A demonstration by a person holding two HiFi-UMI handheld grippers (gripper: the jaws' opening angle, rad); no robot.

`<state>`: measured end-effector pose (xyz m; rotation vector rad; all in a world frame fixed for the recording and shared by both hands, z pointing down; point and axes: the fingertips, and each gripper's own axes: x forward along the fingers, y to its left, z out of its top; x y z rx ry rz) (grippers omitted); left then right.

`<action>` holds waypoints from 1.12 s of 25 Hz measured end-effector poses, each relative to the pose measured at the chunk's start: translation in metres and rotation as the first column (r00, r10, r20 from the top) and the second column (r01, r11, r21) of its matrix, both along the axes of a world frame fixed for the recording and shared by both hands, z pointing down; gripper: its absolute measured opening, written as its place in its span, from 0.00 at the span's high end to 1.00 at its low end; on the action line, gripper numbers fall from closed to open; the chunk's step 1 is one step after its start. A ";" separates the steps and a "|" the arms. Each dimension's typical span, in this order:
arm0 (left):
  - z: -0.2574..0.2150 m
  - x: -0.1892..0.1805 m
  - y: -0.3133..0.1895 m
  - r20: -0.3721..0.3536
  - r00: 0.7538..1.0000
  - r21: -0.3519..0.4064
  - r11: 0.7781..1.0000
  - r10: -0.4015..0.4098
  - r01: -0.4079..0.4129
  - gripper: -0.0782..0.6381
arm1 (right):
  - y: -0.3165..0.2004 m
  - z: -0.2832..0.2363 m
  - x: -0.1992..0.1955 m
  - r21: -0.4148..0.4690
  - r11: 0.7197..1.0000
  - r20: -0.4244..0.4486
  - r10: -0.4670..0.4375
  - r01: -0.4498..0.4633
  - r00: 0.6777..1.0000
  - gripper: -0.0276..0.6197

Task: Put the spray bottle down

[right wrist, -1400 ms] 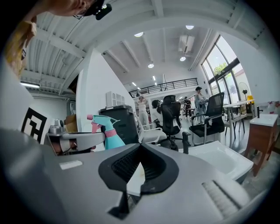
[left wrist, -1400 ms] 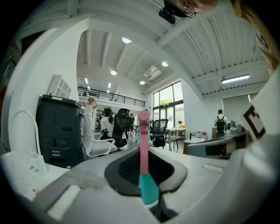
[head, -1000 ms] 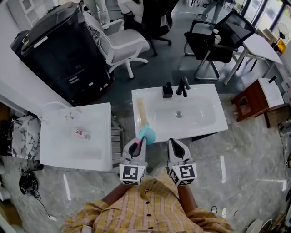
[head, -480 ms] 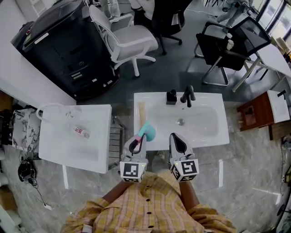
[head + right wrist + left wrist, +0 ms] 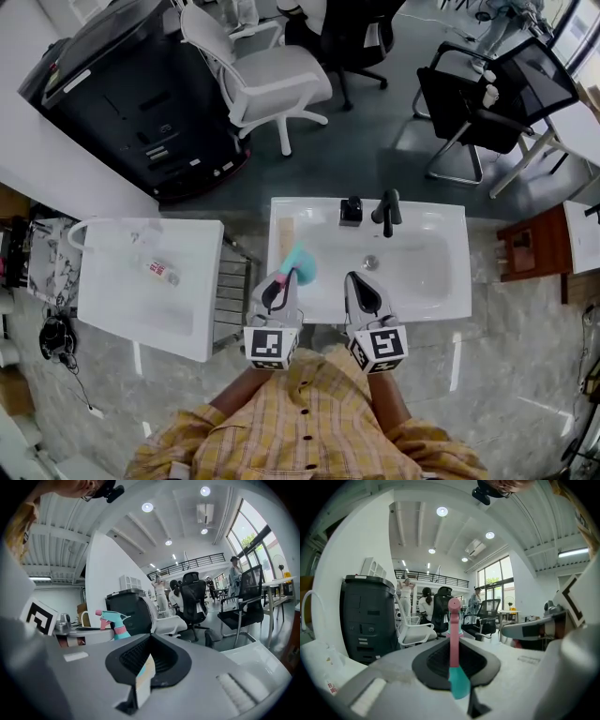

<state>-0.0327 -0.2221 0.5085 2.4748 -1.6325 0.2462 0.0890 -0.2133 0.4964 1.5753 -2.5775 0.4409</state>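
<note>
The spray bottle [image 5: 302, 263] has a teal body and a pink trigger, and my left gripper [image 5: 279, 285] is shut on it above the front left rim of the white sink [image 5: 452, 225]. In the left gripper view the pink trigger part [image 5: 453, 620] stands up between the closed jaws of that gripper [image 5: 454, 645]. The bottle's head [image 5: 112, 620] also shows at the left of the right gripper view. My right gripper [image 5: 362, 285] hovers beside it over the sink's front edge, jaws shut [image 5: 150, 654]. A thin cream sliver shows at their seam; I cannot identify it.
A black faucet [image 5: 386, 208] and a black dispenser [image 5: 351, 210] stand at the sink's back rim, and a beige strip [image 5: 287, 240] lies on its left rim. A white table [image 5: 141, 300] is at the left. A black cabinet [image 5: 122, 103] and office chairs [image 5: 272, 84] stand beyond.
Both grippers have moved forward together, from short of the sink to over its front edge. The spray bottle has stayed in the left gripper.
</note>
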 end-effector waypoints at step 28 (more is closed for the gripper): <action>0.069 0.013 -0.109 0.104 0.988 -0.007 0.993 -0.114 0.116 0.87 | -0.057 0.044 0.025 -0.071 0.994 0.008 -0.086 0.086 0.996 0.95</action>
